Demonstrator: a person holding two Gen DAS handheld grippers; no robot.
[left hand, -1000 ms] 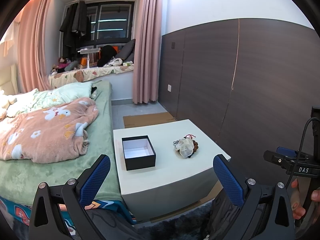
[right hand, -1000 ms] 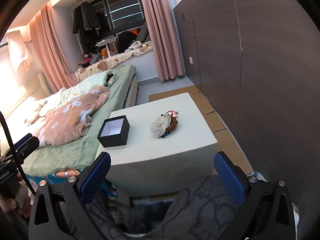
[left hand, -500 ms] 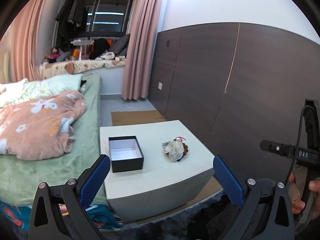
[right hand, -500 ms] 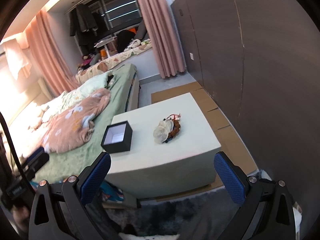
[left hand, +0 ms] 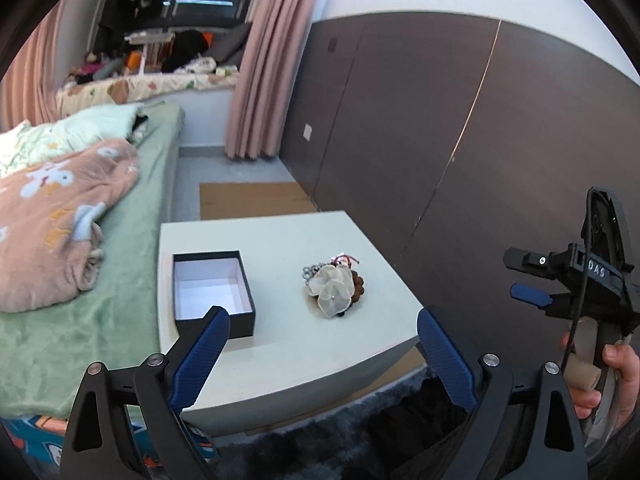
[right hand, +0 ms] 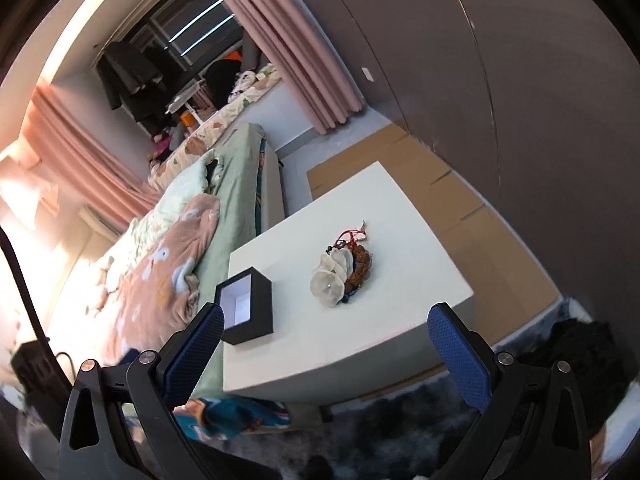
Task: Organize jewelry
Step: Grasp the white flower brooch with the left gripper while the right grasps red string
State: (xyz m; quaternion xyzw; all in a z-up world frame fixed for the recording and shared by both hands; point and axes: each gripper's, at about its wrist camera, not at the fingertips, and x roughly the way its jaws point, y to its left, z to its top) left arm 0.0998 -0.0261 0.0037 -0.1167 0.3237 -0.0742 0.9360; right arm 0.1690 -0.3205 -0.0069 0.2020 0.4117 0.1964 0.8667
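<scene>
A small pile of jewelry [left hand: 335,288] lies on a white table [left hand: 280,352]: pale flower pieces, a brown bead bracelet, a silver chain and a red cord. It also shows in the right wrist view [right hand: 342,276]. An open black box [left hand: 211,291] with a white inside stands to its left, also in the right wrist view [right hand: 246,308]. My left gripper [left hand: 322,354] is open and empty, short of the table's near edge. My right gripper [right hand: 324,346] is open and empty, above the table's near edge. The right gripper body [left hand: 580,280] shows at the right of the left wrist view.
A bed with a green sheet [left hand: 120,280] and a pink blanket [left hand: 52,216] runs along the table's left side. A dark panelled wall [left hand: 460,140] stands to the right. Cardboard [left hand: 252,200] lies on the floor behind the table. A dark shaggy rug [right hand: 380,432] lies in front.
Both grippers have moved closer to the table, so the box and the jewelry look larger. The right wrist view has tilted. Both stay open and empty.
</scene>
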